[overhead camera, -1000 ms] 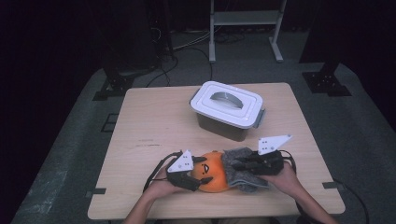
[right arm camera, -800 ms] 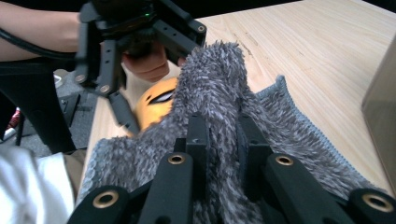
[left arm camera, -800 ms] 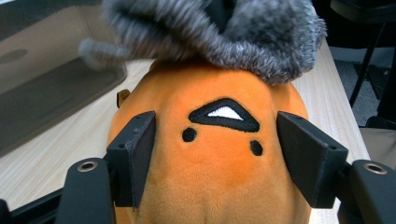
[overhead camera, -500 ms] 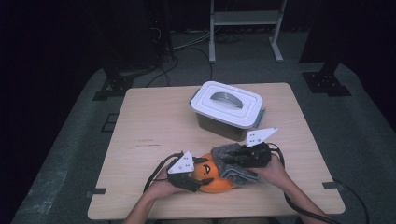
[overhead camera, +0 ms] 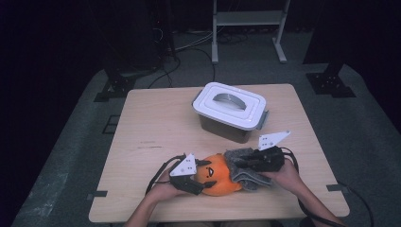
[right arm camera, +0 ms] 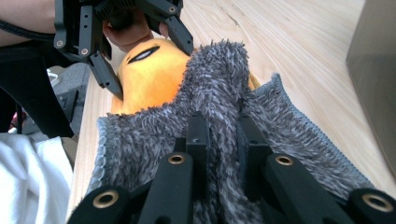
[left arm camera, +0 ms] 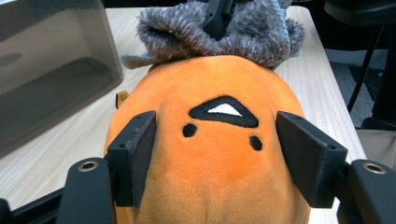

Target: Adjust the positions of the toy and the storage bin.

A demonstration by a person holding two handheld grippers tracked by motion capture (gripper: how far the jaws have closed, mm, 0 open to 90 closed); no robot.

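Observation:
An orange plush toy (overhead camera: 218,178) with a stitched black face lies near the table's front edge. My left gripper (overhead camera: 204,178) is shut on it, and in the left gripper view (left arm camera: 218,125) the pads press into both sides of the plush toy (left arm camera: 219,158). A grey fuzzy cloth (overhead camera: 242,166) lies bunched against the toy's right end. My right gripper (overhead camera: 249,163) is shut on a fold of it. In the right gripper view (right arm camera: 219,122) the cloth (right arm camera: 215,88) rises between the narrow jaws, with the plush toy (right arm camera: 148,74) and the left gripper (right arm camera: 152,70) behind it.
A clear tub with a white lid (overhead camera: 230,111) stands behind the toy, right of the table's (overhead camera: 156,132) middle. Its wall (left arm camera: 46,60) is close on the left in the left gripper view. Cables trail from both grippers off the front edge.
My right gripper, still holding the cloth, shifted slightly left toward the plush and then back a little to the right. The left gripper and the plush stayed put.

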